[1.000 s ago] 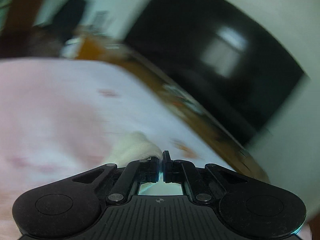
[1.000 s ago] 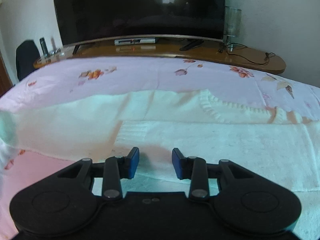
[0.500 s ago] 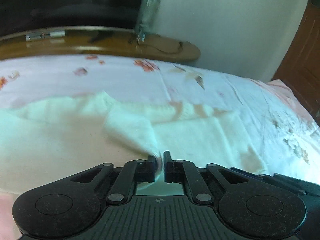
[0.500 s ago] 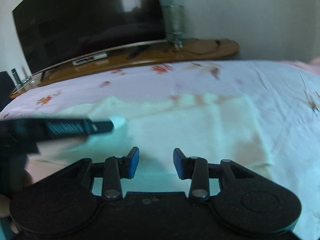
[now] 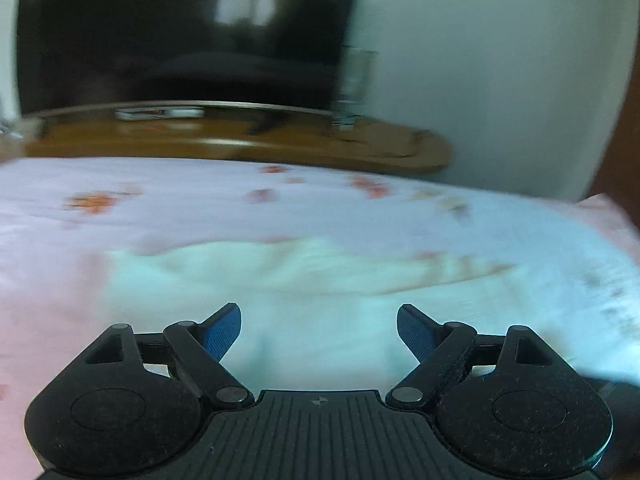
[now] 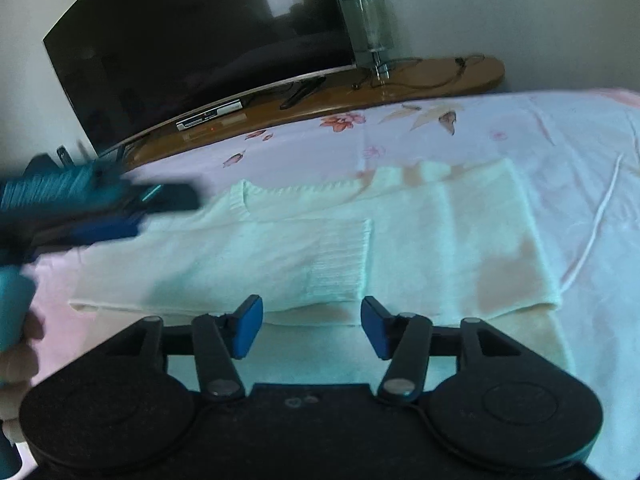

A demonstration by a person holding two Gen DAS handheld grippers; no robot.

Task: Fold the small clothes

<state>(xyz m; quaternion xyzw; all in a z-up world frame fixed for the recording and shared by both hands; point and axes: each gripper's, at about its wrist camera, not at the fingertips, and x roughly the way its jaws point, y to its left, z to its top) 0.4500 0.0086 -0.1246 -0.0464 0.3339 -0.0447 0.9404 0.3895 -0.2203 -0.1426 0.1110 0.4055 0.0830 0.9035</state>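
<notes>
White knit sweater [image 6: 400,232] spread flat on pink floral bedsheet [image 6: 520,136], one sleeve folded across. Left gripper [image 5: 319,330] opening wide, nothing between jaws. Right gripper [image 6: 312,326] opening too, empty, above near hem. Beyond bed: wooden shelf [image 6: 440,76], dark television [image 6: 200,40], glass lamp [image 6: 370,24]. Nothing blocking sweater.

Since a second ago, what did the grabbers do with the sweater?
The left gripper carried the sleeve across the sweater, let it go, and its jaws are opening, empty. The right gripper swung right, jaws opening, nothing between them. The sweater's body stayed flat on the bed.
</notes>
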